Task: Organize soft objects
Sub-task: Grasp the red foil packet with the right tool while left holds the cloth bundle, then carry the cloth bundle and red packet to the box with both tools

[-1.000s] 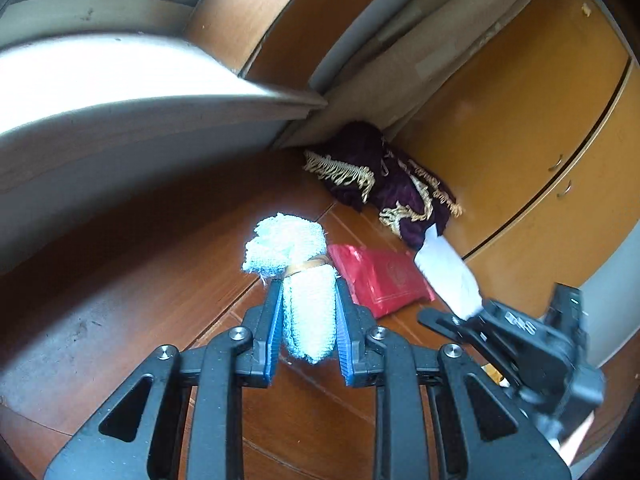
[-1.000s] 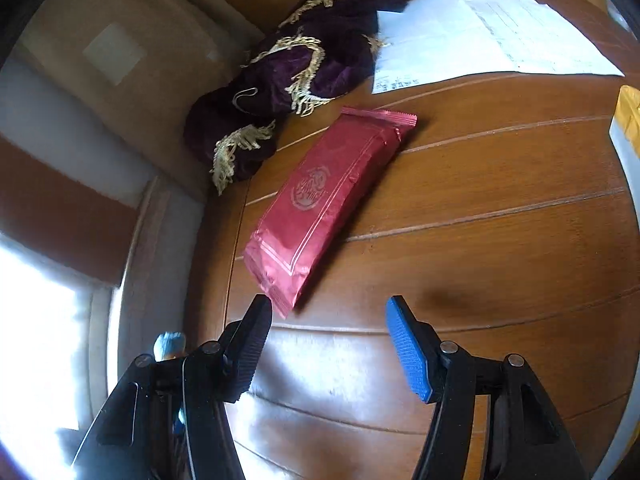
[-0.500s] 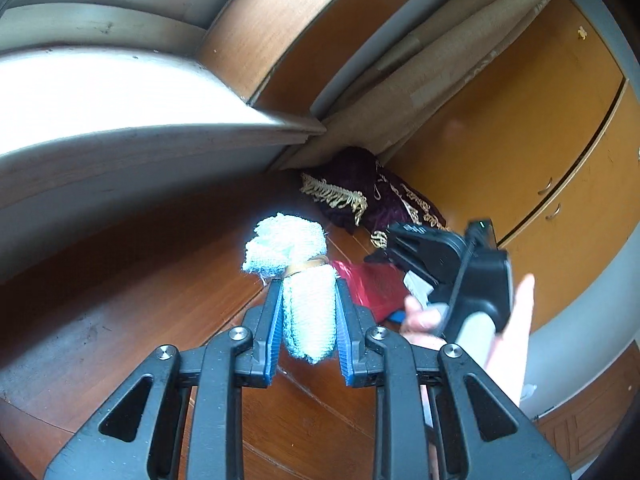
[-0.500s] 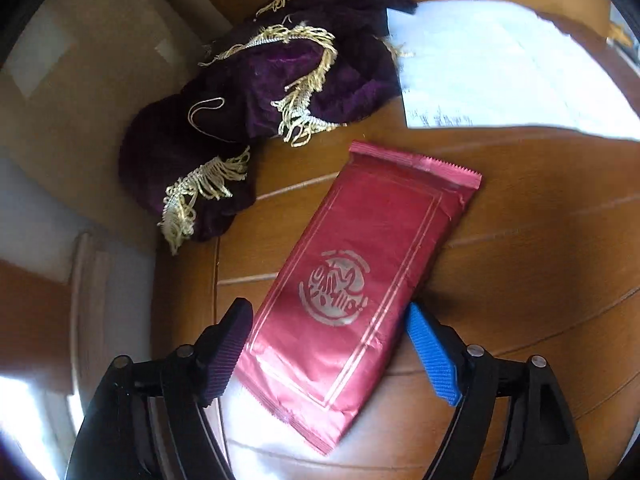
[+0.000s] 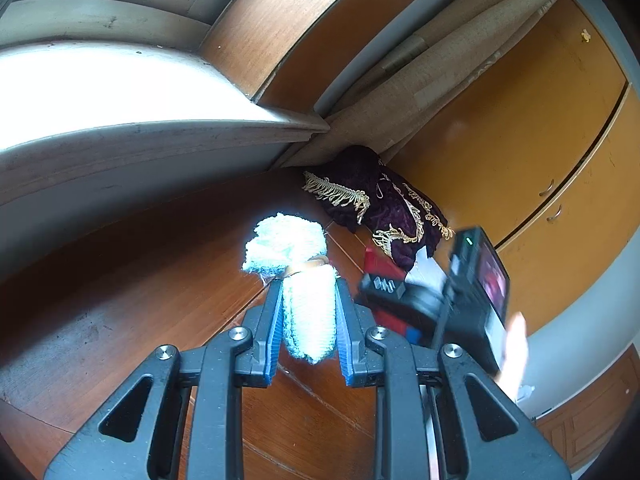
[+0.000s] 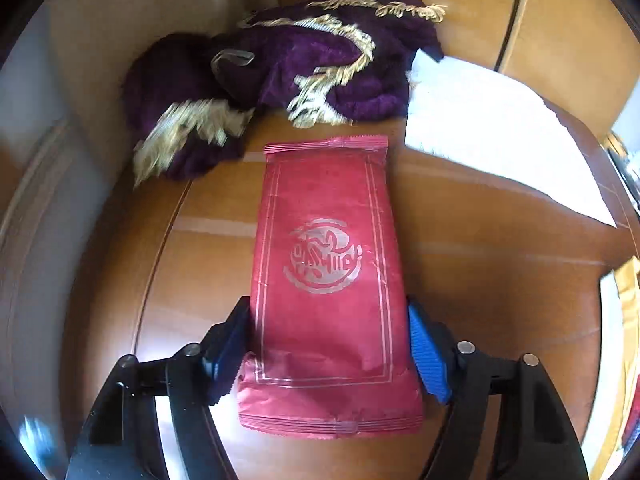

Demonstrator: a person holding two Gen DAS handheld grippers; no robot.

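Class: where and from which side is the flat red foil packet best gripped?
Grip the flat red foil packet across its narrow width near the crimped near end, approaching lengthwise from that end. Its long straight edges already sit between the right gripper fingers.

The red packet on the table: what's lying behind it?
Behind the red packet lie a purple fringed cloth and a white paper. The cloth covers the paper's corner and the table beneath.

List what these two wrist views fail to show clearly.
- Red packet: in the left wrist view the right gripper's body hides most of it.
- Right gripper: whether its pads touch the packet can't be told.
- Purple cloth: fringe motion-blurred in the right wrist view.
- White paper: print washed out by glare.
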